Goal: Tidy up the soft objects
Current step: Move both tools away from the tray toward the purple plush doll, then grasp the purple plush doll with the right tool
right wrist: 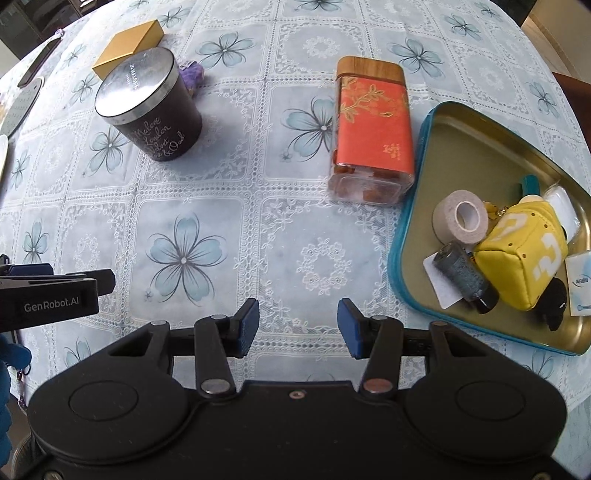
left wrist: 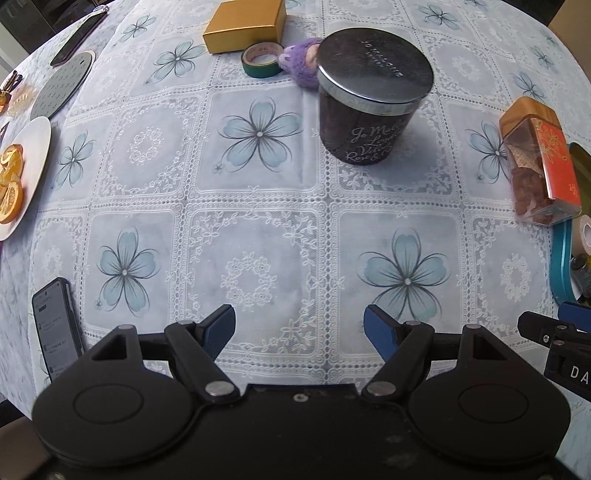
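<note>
From the left wrist view, the left gripper (left wrist: 299,328) hung over bare tablecloth (left wrist: 258,206) with its blue pads apart and nothing between them. The purple felt toy (left wrist: 301,61), fuzzy and rounded, sat far off, tucked just behind the dark lidded candle jar (left wrist: 369,99) and touching a roll of green-edged tape (left wrist: 260,59); too much of it was hidden to tell its long axis or which way it faced. A gold box (left wrist: 245,24) lay just beyond the tape. At the left edge a white plate (left wrist: 35,147) carried orange slices (left wrist: 11,177), and a phone (left wrist: 55,325) lay near-left. From the right wrist view, the right gripper (right wrist: 298,325) also had its pads apart and empty, over the cloth. At the right, a teal-rimmed tin tray (right wrist: 480,147) held a yellow plush cube (right wrist: 524,258) printed with white question marks, tilted on one edge, beside a grey tape roll (right wrist: 460,218), a small dark glitter bottle (right wrist: 465,277) lying on a white card, and a black soft item (right wrist: 556,299). Left of the tray, a clear snack box (right wrist: 371,129) with a red label and wooden lid lay flat, its long axis running near to far, lid at the far end. The purple toy (right wrist: 192,75) peeked out behind the jar (right wrist: 147,107), far-left
</note>
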Action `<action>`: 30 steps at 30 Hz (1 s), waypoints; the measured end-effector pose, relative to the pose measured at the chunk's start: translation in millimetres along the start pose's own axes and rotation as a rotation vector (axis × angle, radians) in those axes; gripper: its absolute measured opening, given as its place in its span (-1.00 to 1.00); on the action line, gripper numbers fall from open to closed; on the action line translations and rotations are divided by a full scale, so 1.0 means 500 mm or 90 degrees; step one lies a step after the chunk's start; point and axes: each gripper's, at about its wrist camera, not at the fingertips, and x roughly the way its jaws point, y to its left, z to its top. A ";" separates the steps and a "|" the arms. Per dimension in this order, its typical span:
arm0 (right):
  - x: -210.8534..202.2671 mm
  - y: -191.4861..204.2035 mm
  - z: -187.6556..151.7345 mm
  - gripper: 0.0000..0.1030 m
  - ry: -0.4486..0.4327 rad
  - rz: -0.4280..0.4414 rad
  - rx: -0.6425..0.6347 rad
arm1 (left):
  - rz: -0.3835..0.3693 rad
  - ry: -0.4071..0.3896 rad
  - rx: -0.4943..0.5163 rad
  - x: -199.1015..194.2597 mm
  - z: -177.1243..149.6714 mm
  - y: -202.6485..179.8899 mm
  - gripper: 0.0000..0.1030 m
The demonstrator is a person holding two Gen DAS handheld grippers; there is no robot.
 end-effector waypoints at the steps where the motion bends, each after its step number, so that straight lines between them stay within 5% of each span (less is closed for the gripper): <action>1: 0.004 0.005 0.002 -0.06 0.004 -0.003 -0.002 | 0.000 0.000 -0.001 0.001 0.001 0.006 0.45; 9: -0.008 0.025 0.054 -0.06 -0.013 0.018 0.004 | 0.011 -0.015 -0.016 0.005 0.038 0.075 0.45; 20: -0.068 0.051 0.221 -0.06 -0.107 0.061 0.021 | 0.059 -0.105 -0.047 -0.044 0.177 0.194 0.47; 30: -0.034 0.166 0.369 -0.04 -0.145 0.080 -0.108 | 0.047 -0.100 -0.098 -0.029 0.211 0.275 0.53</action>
